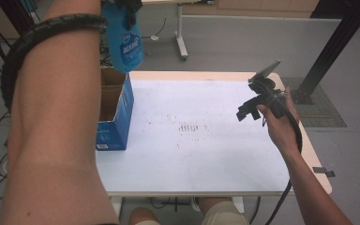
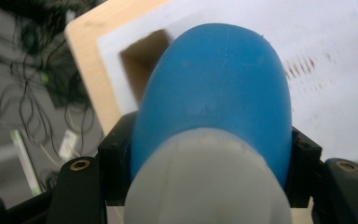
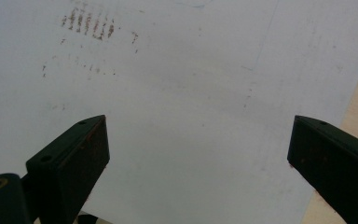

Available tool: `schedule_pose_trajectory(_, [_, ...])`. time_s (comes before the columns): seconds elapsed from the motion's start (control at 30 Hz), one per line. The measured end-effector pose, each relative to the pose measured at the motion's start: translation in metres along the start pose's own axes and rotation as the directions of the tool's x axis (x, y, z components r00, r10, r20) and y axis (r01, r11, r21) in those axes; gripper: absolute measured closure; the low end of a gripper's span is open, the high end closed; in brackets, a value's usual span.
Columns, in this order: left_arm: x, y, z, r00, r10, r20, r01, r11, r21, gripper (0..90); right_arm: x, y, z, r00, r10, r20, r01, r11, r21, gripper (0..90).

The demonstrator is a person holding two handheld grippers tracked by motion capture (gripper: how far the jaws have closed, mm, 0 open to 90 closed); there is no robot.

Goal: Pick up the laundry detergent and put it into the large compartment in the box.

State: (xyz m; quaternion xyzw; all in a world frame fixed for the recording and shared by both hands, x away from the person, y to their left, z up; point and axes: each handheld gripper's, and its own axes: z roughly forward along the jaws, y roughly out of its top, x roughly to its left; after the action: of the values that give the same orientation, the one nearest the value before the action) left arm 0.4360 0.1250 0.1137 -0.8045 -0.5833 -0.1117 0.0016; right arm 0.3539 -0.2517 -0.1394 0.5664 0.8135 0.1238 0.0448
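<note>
A blue plastic bottle [image 1: 123,41] with a printed label hangs high above the table's left side, over an open blue cardboard box [image 1: 116,108]. My left gripper [image 1: 129,6] is shut on it from above. In the left gripper view the black jaws press both sides of the bottle [image 2: 214,88], whose white end [image 2: 205,186] is nearest the camera, and the left gripper [image 2: 209,161] sits over the box opening [image 2: 140,58]. My right gripper [image 1: 247,109] is held above the table's right side, open and holding nothing. Its jaws stand wide apart in the right gripper view [image 3: 198,154].
The table is covered by a white sheet [image 1: 225,140] with brown smudges [image 1: 188,127] near its middle, also seen as smudges [image 3: 88,22] in the right gripper view. A wooden table edge [image 1: 323,176] shows at right. Cables lie on the floor at left, and a black post [image 1: 337,42] stands at the far right.
</note>
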Motion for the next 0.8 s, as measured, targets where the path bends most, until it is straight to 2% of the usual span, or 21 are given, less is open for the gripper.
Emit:
schedule_pose_trajectory(0.07, [0.009, -0.003, -0.006, 0.9979, -0.063, -0.011, 0.063, 0.9980, 0.003, 36.5, 0.001, 0.002, 0.001, 1.0000, -0.007, 0.000, 0.007, 1.000, 0.007, 5.5])
schedule_pose_trajectory(0.13, [0.020, -0.007, -0.011, 0.9919, -0.127, -0.008, 0.127, 0.9919, 0.010, 36.5, 0.002, 0.004, 0.001, 1.0000, -0.010, 0.001, 0.010, 1.000, 0.012, 5.5])
schedule_pose_trajectory(0.23, [0.036, -0.016, -0.015, 0.9756, -0.220, -0.005, 0.220, 0.9755, 0.007, 36.5, 0.002, 0.004, 0.001, 0.9999, -0.013, -0.002, 0.013, 1.000, 0.011, 5.5])
schedule_pose_trajectory(0.3, [0.042, -0.020, -0.016, 0.9687, -0.248, -0.009, 0.248, 0.9687, 0.009, 36.5, 0.002, 0.005, 0.001, 0.9999, -0.013, -0.005, 0.013, 1.000, 0.014, 5.5])
schedule_pose_trajectory(0.43, [0.055, -0.029, -0.014, 0.9457, -0.325, -0.005, 0.325, 0.9457, 0.004, 36.5, -0.001, 0.004, 0.002, 0.9999, -0.011, -0.011, 0.011, 1.000, 0.017, 5.5])
schedule_pose_trajectory(0.6, [0.059, -0.032, -0.012, 0.9343, -0.356, -0.022, 0.356, 0.9345, 0.006, 36.5, -0.006, 0.003, 0.004, 0.9998, -0.002, -0.019, 0.002, 1.000, 0.021, 5.5])
schedule_pose_trajectory(0.7, [0.059, -0.035, -0.010, 0.9323, -0.361, -0.022, 0.361, 0.9325, 0.001, 36.5, -0.009, 0.001, 0.003, 0.9997, 0.003, -0.025, -0.003, 1.000, 0.020, 5.5])
schedule_pose_trajectory(0.8, [0.062, -0.038, -0.008, 0.9269, -0.375, -0.010, 0.375, 0.9269, 0.000, 36.6, -0.010, 0.001, 0.003, 0.9996, 0.005, -0.027, -0.004, 1.000, 0.020, 5.5])
